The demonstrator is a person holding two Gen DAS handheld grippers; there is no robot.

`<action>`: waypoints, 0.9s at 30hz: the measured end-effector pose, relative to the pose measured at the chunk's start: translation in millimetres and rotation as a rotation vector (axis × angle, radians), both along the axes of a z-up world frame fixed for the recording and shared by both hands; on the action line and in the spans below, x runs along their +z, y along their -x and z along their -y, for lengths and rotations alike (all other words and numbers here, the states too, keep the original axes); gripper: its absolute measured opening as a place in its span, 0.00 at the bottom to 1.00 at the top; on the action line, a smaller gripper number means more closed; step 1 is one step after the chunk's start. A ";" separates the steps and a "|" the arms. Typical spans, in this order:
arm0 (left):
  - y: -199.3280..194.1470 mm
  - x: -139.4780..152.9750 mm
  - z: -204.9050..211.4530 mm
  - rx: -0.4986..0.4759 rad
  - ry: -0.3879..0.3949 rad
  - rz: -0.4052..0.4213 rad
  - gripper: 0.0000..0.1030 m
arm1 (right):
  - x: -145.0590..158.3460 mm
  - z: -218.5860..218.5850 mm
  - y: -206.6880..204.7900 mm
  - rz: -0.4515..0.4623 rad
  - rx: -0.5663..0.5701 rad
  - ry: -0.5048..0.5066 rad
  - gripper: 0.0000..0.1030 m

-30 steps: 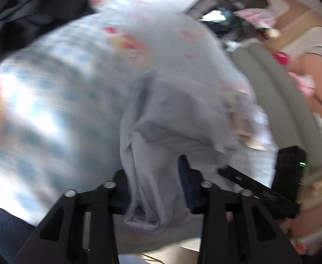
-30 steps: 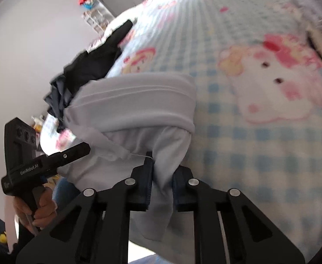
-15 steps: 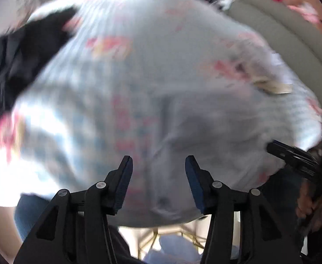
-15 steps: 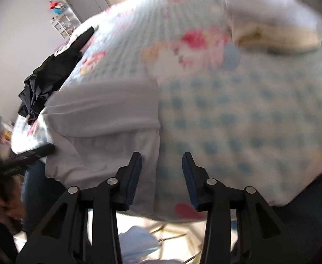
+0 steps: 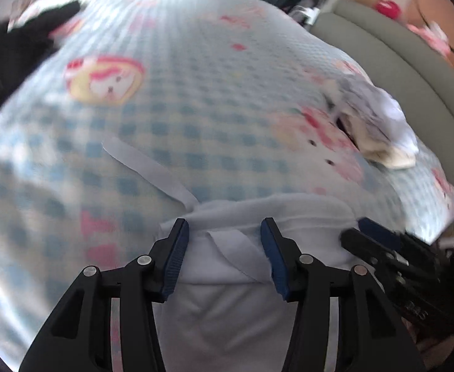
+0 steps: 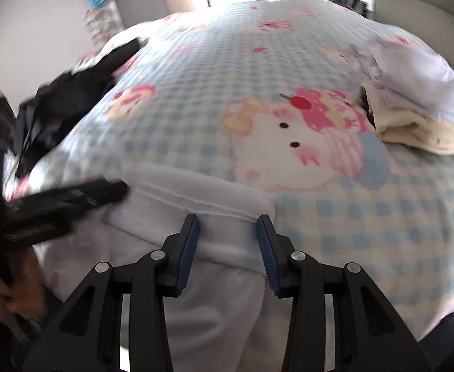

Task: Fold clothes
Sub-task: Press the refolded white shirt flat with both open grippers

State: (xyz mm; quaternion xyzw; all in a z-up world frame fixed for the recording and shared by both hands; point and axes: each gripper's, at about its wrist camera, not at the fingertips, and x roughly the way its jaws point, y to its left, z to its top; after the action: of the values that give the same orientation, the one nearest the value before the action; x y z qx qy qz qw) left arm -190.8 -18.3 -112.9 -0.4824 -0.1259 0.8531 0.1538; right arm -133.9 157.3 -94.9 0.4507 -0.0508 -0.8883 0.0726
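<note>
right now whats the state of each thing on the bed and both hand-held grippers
left hand-held gripper: open, jaws just opened, pads clear of the cloth
right hand-held gripper: open, jaws just opened, over the hem
pale garment: released, partly folded at the bed's near edge
dark clothes: unfolded, heaped at the left
cream and white clothes: piled at the right
checked bedspread: spread over the bed

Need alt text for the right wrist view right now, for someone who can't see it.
The right tongs stand open over a pale grey garment at the near edge of a blue-checked cartoon bedspread, pads off the cloth. The left tongs reach in blurred from the left; dark clothes lie far left, folded pale clothes far right.
</note>
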 end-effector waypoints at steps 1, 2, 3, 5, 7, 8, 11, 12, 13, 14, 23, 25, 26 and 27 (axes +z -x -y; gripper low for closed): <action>-2.1 -2.4 1.5 0.000 0.003 -0.004 0.50 | -4.0 -2.3 3.6 -0.002 -0.014 0.004 0.41; -2.6 -3.5 1.1 -0.001 0.028 -0.014 0.50 | -9.5 -8.1 6.3 0.009 -0.027 0.036 0.47; -2.4 -4.4 0.4 -0.002 0.056 -0.025 0.51 | -15.3 -14.7 8.9 0.023 -0.039 0.073 0.52; -1.6 -8.5 5.6 0.011 0.050 -0.014 0.61 | -25.3 -27.2 13.2 0.049 -0.059 0.148 0.54; -5.8 -4.3 19.6 0.058 -0.024 0.001 0.58 | -26.9 -37.9 12.5 0.058 -0.061 0.220 0.55; -15.7 5.3 23.0 0.074 -0.023 -0.027 0.58 | -22.2 -41.0 9.6 0.060 -0.058 0.240 0.55; -52.3 37.6 27.9 0.098 -0.005 -0.129 0.56 | 19.3 -56.7 -16.3 -0.041 -0.038 0.268 0.53; -67.1 45.0 26.6 0.098 -0.012 -0.152 0.56 | 32.3 -61.0 -25.4 -0.078 -0.036 0.251 0.53; -82.0 51.8 25.2 0.100 -0.021 -0.174 0.56 | 38.9 -62.6 -31.6 -0.085 -0.036 0.231 0.53; -94.9 56.7 24.5 0.108 -0.032 -0.195 0.56 | 44.3 -63.7 -37.1 -0.087 -0.037 0.211 0.53; -124.8 14.4 -8.1 0.037 -0.026 -0.115 0.50 | 7.2 -32.5 -79.0 0.048 0.047 0.176 0.53; -123.8 15.1 2.4 0.053 -0.062 -0.109 0.46 | -1.3 -18.3 -82.5 0.084 0.064 0.117 0.53; -124.0 16.5 7.5 0.065 -0.076 -0.108 0.46 | -2.9 -13.5 -84.7 0.094 0.067 0.077 0.53; -124.2 17.9 13.9 0.098 -0.062 -0.111 0.46 | -2.3 -11.5 -87.0 0.092 0.064 0.037 0.53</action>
State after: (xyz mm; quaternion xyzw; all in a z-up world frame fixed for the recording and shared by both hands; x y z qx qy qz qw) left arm -66.6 -32.2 -95.0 -0.4228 -0.1667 0.8807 0.1335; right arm -46.9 168.8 -97.2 0.4909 -0.0562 -0.8628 0.1071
